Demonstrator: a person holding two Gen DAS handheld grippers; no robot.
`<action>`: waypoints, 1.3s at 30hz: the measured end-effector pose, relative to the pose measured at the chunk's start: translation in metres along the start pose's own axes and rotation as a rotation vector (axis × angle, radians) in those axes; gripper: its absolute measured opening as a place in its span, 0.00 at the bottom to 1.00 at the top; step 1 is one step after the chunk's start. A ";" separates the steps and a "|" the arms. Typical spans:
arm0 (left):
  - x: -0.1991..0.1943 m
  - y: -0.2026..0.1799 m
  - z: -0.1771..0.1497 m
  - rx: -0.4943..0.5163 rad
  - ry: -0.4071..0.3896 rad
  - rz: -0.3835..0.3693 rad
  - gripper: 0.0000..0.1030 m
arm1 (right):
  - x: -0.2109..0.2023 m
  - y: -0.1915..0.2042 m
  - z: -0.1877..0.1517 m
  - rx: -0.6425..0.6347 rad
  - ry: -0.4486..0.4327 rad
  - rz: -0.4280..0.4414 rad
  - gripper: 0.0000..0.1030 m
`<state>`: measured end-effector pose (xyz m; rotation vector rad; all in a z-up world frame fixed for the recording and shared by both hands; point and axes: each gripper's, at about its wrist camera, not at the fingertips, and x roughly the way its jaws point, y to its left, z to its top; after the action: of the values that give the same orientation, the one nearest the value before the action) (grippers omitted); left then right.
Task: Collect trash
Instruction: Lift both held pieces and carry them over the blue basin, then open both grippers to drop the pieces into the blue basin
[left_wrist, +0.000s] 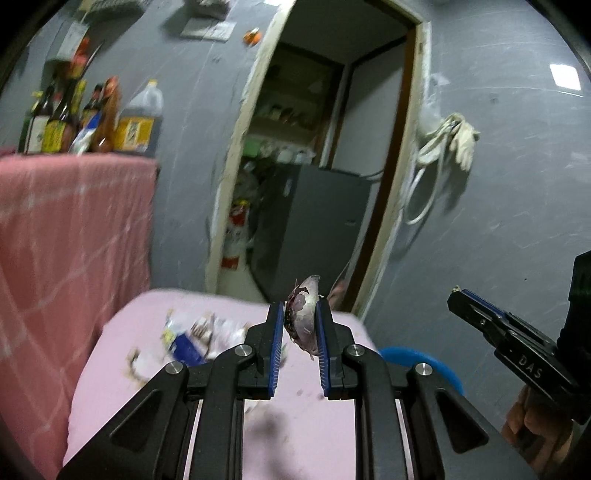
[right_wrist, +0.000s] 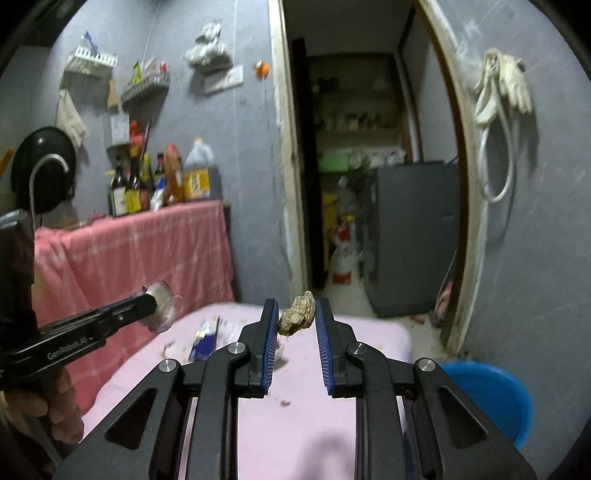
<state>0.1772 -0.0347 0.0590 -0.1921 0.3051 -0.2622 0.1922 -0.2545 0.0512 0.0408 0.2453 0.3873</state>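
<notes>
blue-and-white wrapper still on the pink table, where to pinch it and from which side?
Blurred, so tentative: the blue-and-white wrapper lies flat on the pink table. Come from above and pinch its raised near edge; other scraps crowd its far side.

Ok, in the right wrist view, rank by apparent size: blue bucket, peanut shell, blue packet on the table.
1. Blue bucket, though partly hidden.
2. Blue packet and peanut shell look alike; the shell is nearer the camera, so unranked.

A: What is the left black two-finger gripper with blue pads (left_wrist: 300, 314) doing?
B: It points almost level, pinching something.
A: And the right black two-finger gripper with blue pads (right_wrist: 296, 314)?
B: Same, beside it, pinching too. A bare hand (right_wrist: 44, 410) holds the left one.
</notes>
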 end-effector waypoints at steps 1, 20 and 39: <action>0.001 -0.007 0.005 0.010 -0.016 -0.015 0.14 | -0.005 -0.004 0.005 0.001 -0.020 -0.009 0.18; 0.086 -0.132 0.009 0.126 -0.014 -0.253 0.14 | -0.043 -0.113 0.007 0.052 -0.087 -0.244 0.18; 0.211 -0.184 -0.067 0.163 0.293 -0.307 0.14 | -0.008 -0.206 -0.072 0.209 0.131 -0.362 0.19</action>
<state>0.3083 -0.2787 -0.0193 -0.0372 0.5437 -0.6193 0.2434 -0.4491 -0.0345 0.1740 0.4141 0.0023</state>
